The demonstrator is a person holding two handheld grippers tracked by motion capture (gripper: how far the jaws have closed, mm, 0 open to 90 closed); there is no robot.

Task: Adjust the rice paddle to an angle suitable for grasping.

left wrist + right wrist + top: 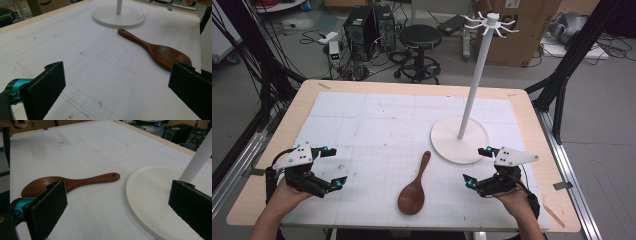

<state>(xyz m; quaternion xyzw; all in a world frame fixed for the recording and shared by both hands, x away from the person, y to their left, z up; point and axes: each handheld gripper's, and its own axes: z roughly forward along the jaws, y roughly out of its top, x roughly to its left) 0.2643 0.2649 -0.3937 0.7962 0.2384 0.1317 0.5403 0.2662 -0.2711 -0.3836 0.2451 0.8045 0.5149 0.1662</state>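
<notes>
On the mat [377, 125], wooden spoon [414, 187] lies untouched between 2 grippers, left gripper [333, 167] and right gripper [477, 167], both released and empty; pickup not yet started, hook stand [460, 138] nearby.

Each hand-held gripper was black, with a pale grey three-cornered plate on top dotted with small dark holes. The left hand-held gripper [334, 166] sat at eight o'clock in the high view, the right hand-held gripper [478, 166] at four o'clock. Turquoise caps marked the jaw tips. In the gripper views the jaws carried flat, black, rough-textured pads on square blocks. A black cable trailed from each. A dark band ringed the right wrist; both forearms were bare.
</notes>
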